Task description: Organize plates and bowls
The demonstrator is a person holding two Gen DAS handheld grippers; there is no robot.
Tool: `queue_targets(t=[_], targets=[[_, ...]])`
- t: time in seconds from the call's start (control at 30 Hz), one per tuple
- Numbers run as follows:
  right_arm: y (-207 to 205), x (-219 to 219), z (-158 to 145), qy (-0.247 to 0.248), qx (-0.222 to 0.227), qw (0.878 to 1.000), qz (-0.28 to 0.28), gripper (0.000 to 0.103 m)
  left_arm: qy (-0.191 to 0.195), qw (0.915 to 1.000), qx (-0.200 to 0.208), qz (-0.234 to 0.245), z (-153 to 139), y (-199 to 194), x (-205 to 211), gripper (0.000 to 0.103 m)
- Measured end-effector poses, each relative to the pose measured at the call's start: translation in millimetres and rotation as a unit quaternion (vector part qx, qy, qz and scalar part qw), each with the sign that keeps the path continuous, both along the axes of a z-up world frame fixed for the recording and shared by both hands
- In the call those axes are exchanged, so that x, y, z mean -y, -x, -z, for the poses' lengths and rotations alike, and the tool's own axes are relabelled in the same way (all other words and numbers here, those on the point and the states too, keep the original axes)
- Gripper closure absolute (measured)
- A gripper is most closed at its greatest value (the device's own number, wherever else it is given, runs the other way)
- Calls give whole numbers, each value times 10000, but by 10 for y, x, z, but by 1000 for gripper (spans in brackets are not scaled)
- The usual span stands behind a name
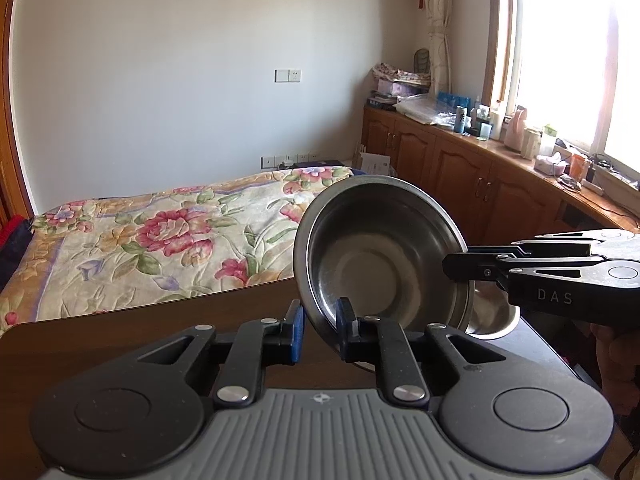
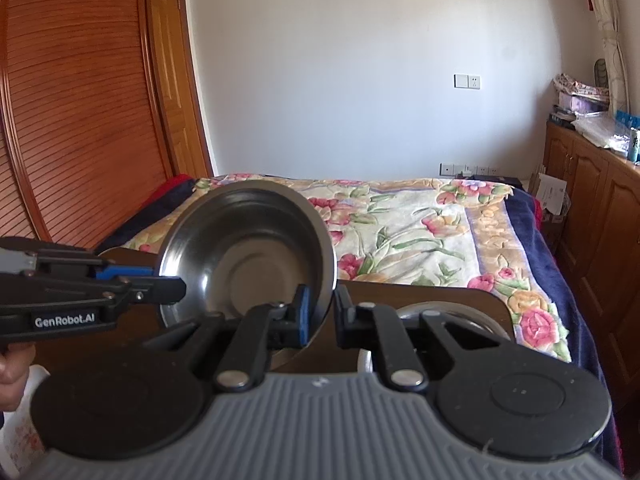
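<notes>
- The left hand-held gripper [image 1: 319, 326] pinches the near-left rim of a round, shiny stainless-steel bowl [image 1: 380, 256]: its blue-padded fingers straddle the rim, one outside and one inside the wall.
- The bowl is held up clear of the dark brown wooden worktop [image 1: 160, 328], tilted so its hollow faces back towards both cameras; it sits straight ahead of the left hand-held gripper and slightly to its right.
- The right hand-held gripper [image 2: 320, 312] is clamped on the opposite rim, coming in from the right side of the left wrist view, with its black fingers nipping the edge.
- Below and ahead of the right hand-held gripper, more steel ware [image 2: 448, 312] rests on the worktop; in the left wrist view a second steel bowl [image 1: 494, 318] shows under the lifted one. How many pieces are stacked there I cannot tell.
- Judging by this, the task is midway: one bowl is in the air, shared between two grips, not yet set down, probably bound for that stack.
- Both tools are held roughly level, pointing forward towards the flowered bed beyond; a hand [image 2: 12, 372] shows on the left tool's handle.
</notes>
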State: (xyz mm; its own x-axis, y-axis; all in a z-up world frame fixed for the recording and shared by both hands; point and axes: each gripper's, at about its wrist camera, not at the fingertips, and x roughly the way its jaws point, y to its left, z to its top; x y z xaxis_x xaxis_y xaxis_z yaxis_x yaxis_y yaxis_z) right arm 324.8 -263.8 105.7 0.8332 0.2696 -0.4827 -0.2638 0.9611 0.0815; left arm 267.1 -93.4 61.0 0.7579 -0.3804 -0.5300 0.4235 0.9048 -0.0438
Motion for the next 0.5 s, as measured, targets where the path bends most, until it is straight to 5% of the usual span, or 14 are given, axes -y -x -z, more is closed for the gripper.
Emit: queue_targets(t=[0.5], targets=[[424,4,-151,138,264,9996,13,89,94,9996,208,182,-176,485,-99,85]])
